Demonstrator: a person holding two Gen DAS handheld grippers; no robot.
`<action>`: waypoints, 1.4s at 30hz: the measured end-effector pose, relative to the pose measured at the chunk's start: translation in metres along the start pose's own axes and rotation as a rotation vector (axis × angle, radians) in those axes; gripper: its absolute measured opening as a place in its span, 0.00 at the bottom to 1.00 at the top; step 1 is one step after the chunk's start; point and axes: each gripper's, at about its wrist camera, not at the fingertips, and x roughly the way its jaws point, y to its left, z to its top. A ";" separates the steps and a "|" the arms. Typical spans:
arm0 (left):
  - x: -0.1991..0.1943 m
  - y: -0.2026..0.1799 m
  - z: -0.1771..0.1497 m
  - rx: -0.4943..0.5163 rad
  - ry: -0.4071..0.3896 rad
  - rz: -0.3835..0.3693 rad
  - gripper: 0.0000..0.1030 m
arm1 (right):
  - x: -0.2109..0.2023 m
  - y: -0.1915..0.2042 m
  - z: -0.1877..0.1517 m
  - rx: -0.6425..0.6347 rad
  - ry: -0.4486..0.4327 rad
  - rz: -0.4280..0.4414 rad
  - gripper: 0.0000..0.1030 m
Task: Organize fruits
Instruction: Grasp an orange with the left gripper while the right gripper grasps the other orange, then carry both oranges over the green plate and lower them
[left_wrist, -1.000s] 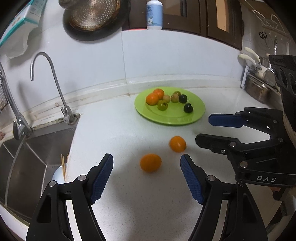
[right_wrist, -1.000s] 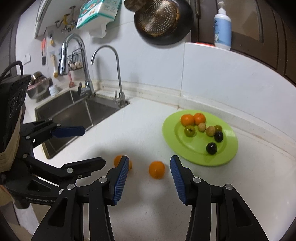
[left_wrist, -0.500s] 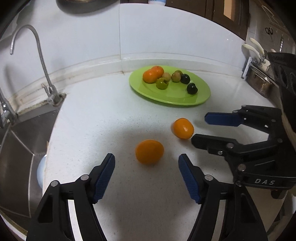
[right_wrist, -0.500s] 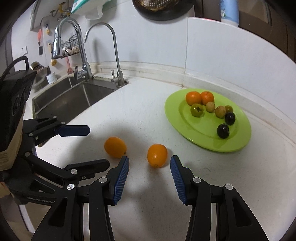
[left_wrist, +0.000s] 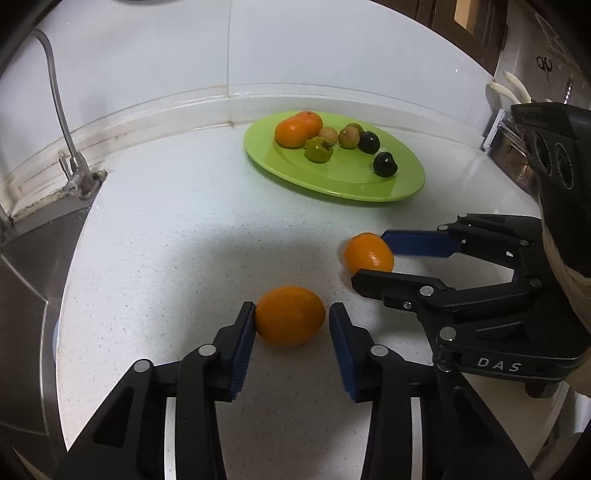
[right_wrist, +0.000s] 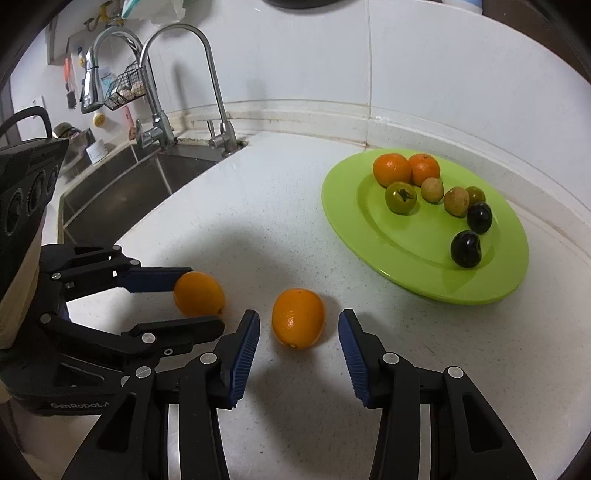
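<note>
Two loose oranges lie on the white counter. In the left wrist view my left gripper (left_wrist: 291, 321) has closed in around the near orange (left_wrist: 290, 315): its left pad touches the fruit and a small gap shows at the right pad. It also shows in the right wrist view (right_wrist: 199, 293). My right gripper (right_wrist: 298, 330) is open around the other orange (right_wrist: 298, 318), with gaps on both sides; that orange shows in the left wrist view (left_wrist: 368, 253) too. A green plate (right_wrist: 491, 280) beyond holds two oranges, green, tan and dark fruits.
A steel sink (right_wrist: 122, 192) with two faucets (right_wrist: 218, 92) lies to the left of the counter. The tiled wall and its raised ledge (left_wrist: 221, 99) run behind the plate. A utensil rack (left_wrist: 506, 129) stands at the far right.
Both grippers have moved forward and down over the oranges. The left jaws have narrowed around the near orange. The right jaws have stayed wide, with the other orange now between them.
</note>
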 end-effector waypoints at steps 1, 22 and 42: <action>0.000 0.000 0.000 0.000 0.001 -0.001 0.36 | 0.002 0.000 0.000 0.001 0.006 0.006 0.39; -0.038 -0.012 0.005 -0.043 -0.079 0.014 0.36 | -0.035 0.003 -0.002 0.035 -0.075 -0.004 0.31; -0.091 -0.047 0.030 -0.010 -0.225 -0.001 0.36 | -0.114 0.001 0.001 0.067 -0.237 -0.090 0.31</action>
